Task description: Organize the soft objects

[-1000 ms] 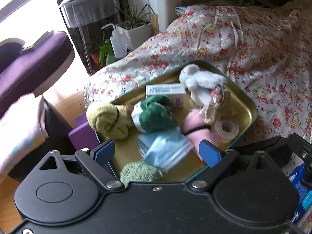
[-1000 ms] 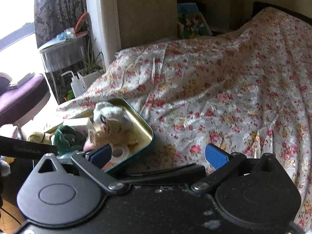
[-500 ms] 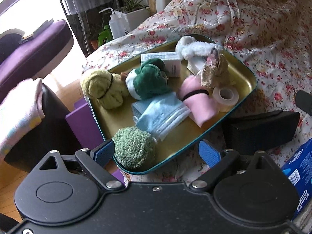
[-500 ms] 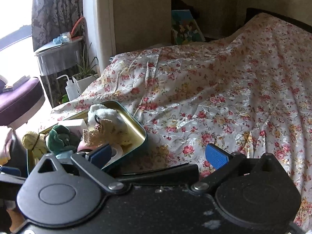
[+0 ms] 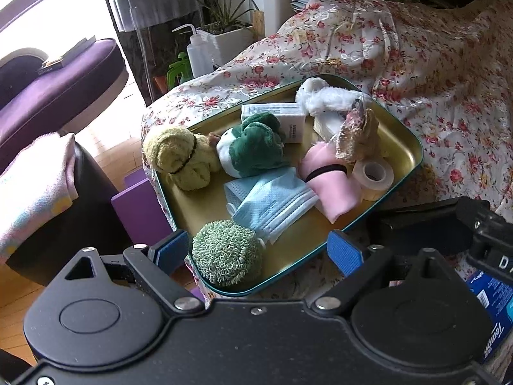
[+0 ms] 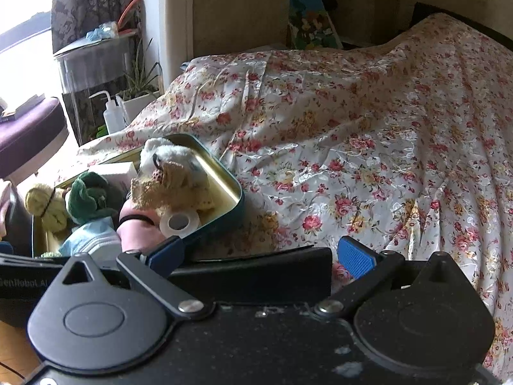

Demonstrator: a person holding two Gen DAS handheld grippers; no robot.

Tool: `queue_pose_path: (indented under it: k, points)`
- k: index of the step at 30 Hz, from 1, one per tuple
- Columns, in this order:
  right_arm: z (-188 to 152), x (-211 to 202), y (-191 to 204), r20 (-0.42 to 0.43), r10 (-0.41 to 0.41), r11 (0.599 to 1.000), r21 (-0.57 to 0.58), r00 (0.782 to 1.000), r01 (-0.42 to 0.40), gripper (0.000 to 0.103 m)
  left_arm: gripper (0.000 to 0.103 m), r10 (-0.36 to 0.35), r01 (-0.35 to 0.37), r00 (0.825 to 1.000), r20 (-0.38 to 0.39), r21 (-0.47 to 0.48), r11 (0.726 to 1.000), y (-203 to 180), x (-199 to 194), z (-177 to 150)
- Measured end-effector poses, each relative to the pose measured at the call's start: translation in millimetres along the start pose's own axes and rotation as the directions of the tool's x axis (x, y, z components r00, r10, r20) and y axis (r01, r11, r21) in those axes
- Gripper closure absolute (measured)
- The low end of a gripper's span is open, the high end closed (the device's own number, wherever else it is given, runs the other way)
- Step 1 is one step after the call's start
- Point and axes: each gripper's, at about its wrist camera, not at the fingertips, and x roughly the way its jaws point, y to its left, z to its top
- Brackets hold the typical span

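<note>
Gold-lined tin tray (image 5: 402, 147) of soft things sits just ahead of your left claw (image 5: 259, 250).

Both claws hang spread and empty; the green scrubby ball (image 5: 226, 256) lies between the left one's pads, perhaps to be gripped, while your right claw (image 6: 259, 256) has the tray off to its left.

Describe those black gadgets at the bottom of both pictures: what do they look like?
Each is a hand-held gripper. The left hand-held gripper has a matte black body with two round discs, silver screws and angular black linkage arms ending in blue ribbed finger pads. The right hand-held gripper looks the same, with whitish specks on its body.
</note>
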Motion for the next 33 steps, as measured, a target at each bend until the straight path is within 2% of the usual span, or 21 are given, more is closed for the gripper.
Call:
queue_pose_path:
  k: [33]
  points:
    - [-3.4, 5.2, -4.1, -0.034, -0.002, 1.000, 0.002, 0.999, 0.002, 0.000, 0.012, -0.035, 0.035, 0.997, -0.062, -0.007, 0.999, -0.6, 6.2, -2.0]
